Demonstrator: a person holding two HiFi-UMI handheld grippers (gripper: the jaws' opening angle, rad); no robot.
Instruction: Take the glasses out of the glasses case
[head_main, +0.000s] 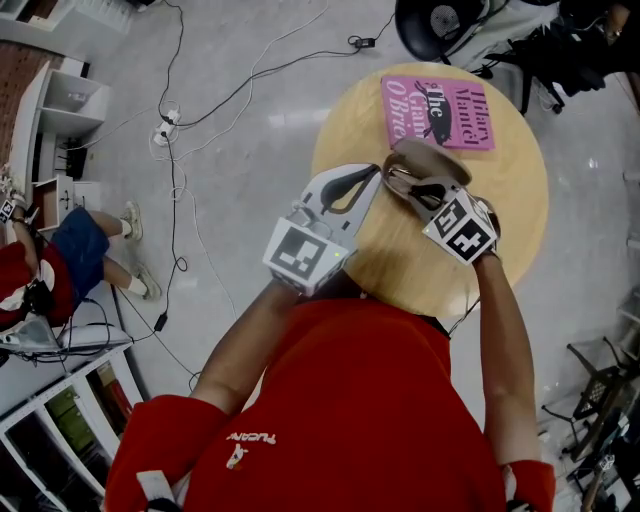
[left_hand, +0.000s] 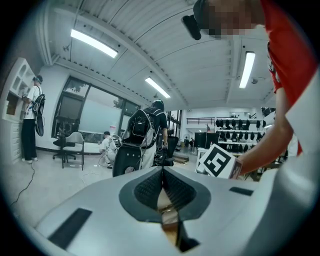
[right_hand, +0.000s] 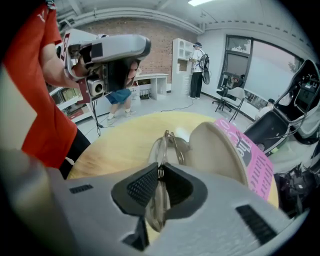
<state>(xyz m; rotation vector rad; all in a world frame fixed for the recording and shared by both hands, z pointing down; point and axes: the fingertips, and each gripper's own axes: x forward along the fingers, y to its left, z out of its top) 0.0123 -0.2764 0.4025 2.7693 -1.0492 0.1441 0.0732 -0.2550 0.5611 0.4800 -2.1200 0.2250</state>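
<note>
Right tongs (right_hand: 160, 172) are clamping the glasses (right_hand: 166, 142), which are lying edge-on with their long axis running straight ahead into the open case (right_hand: 217, 150) on the tabletop (right_hand: 115, 145), while left tongs (left_hand: 162, 181), pads together, are hovering beside the case, farther off.

1. table (head_main: 515, 235): pale yellow wood grain.
2. book (head_main: 440, 112): pink cover, black lettering.
3. glasses case (head_main: 428, 162): beige-tan.
4. glasses (right_hand: 164, 145): clear lenses, thin metallic rim.
5. left gripper (left_hand: 162, 172), right gripper (right_hand: 160, 172): light grey shells, dark cross-hatched pads (right_hand: 142, 186), black-and-white square markers.
6. shirt (head_main: 350, 400): red.
7. floor (head_main: 240, 150): pale grey.
</note>
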